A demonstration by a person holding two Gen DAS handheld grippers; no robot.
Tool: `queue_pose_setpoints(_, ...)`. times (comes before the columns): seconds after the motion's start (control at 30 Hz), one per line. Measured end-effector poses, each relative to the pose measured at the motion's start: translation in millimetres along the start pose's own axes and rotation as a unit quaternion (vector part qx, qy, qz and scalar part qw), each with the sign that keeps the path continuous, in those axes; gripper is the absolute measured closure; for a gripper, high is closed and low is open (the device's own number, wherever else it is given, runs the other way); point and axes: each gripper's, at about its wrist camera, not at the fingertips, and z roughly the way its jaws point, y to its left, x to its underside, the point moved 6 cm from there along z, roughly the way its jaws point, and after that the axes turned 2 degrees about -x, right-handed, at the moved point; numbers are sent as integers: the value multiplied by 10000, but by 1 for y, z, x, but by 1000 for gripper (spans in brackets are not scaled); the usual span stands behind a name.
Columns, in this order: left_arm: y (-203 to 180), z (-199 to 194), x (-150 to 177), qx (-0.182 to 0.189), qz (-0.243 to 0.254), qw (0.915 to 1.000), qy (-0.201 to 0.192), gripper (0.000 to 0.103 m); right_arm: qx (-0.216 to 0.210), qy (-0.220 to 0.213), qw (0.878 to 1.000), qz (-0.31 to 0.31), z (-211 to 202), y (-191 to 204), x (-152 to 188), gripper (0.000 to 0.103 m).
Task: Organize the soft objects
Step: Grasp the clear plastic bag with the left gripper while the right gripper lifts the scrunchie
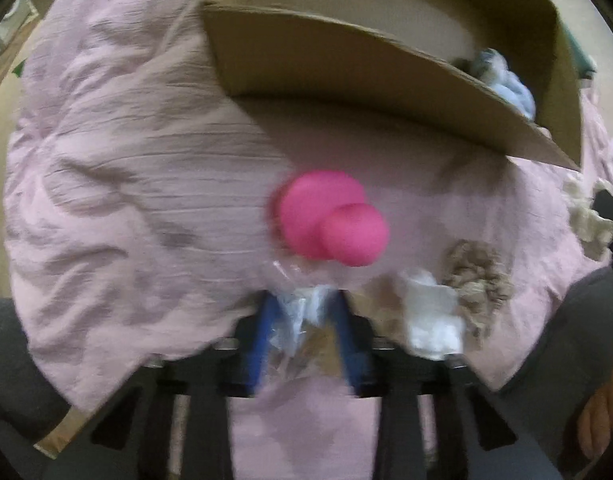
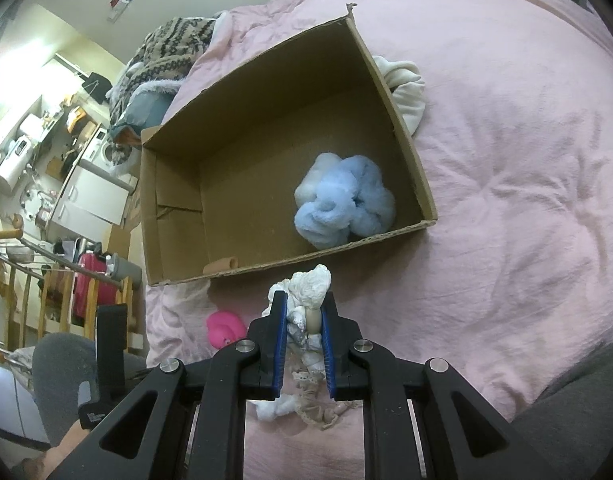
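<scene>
Right gripper (image 2: pixel 304 312) angled steeply down over the pink bedspread (image 2: pixel 506 200), jaws clamped on a white crumpled cloth (image 2: pixel 312 284) whose top pokes out above the blue pads; loose lace ends trailing beneath, close to the bedspread's near edge. Just beyond the fingertips, an open cardboard box (image 2: pixel 178 200) resting on the bedspread, a fluffy blue bundle (image 2: pixel 342 204) lying in its near right corner. Cream fabric (image 2: pixel 404 84) tucked against the box's far right wall, outside. Left gripper (image 1: pixel 306 308) pointing almost straight down, view blurred, jaws nearly together and pinching a clear crinkled plastic wrapper (image 1: pixel 294 320). Pink rubber toy (image 1: pixel 332 220) just ahead of those fingertips, on the bedspread in front of the box. Grey sleeve (image 2: pixel 62 380) at lower left of the right view.
</scene>
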Motion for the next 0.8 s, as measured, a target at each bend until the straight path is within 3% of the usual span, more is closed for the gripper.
queue_pose_setpoints(0.13,-6,-7,0,-42,169,9997,-147,90,36,17,10000,-65,0,1,1,86)
queue_pose_setpoints(0.37,26,-44,-5,-457,-324,9955,-769,90,12,-1,10000,-29,-1,1,1,86)
queue_pose_setpoints(0.5,35,-64,-7,-347,-543,9917,-1115,90,13,1,10000,-48,-1,1,1,86)
queue_pose_setpoints(0.8,30,-106,-16,-820,-178,9758,-2019,90,37,-22,9999,-142,-4,4,1,86)
